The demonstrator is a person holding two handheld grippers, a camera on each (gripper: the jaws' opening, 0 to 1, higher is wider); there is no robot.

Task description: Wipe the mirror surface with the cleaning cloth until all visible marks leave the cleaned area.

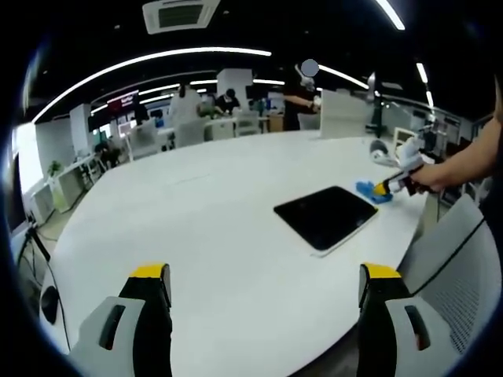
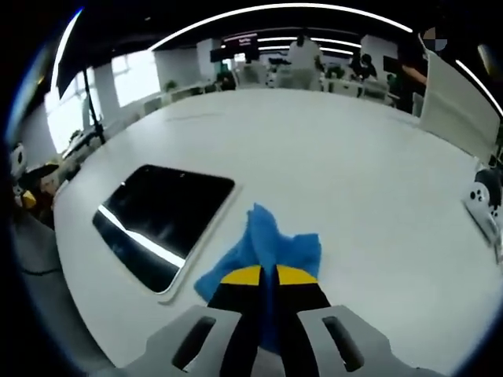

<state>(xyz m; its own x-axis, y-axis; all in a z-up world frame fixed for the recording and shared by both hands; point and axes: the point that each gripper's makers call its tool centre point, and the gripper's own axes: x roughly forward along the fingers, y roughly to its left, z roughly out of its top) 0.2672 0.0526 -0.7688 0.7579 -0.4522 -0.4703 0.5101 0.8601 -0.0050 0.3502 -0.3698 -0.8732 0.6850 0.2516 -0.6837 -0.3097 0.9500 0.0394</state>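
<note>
White and broad, the curved tabletop fills an open office lit by long ceiling strips, with desks, chairs and a few people far off at the back. On it lies the flat rectangular mirror with rounded corners and a pale rim, its dark glass reflecting one bright ceiling strip; in the left gripper view the mirror sits right of centre, near the table's right edge.

Just beside the mirror's right edge, in the right gripper view, the crumpled blue cleaning cloth rests on the tabletop, one corner close to the mirror's rim though whether it touches is unclear. The right gripper has its yellow-tipped jaws closed together on the near part of the cloth. In the left gripper view the same gripper shows at the far right, held by a person's hand, with the blue cloth at the mirror's far corner.

The left gripper stands with its jaws wide apart over bare tabletop, well short of the mirror, gripping nothing.

A white device lies at the far right of the table.
</note>
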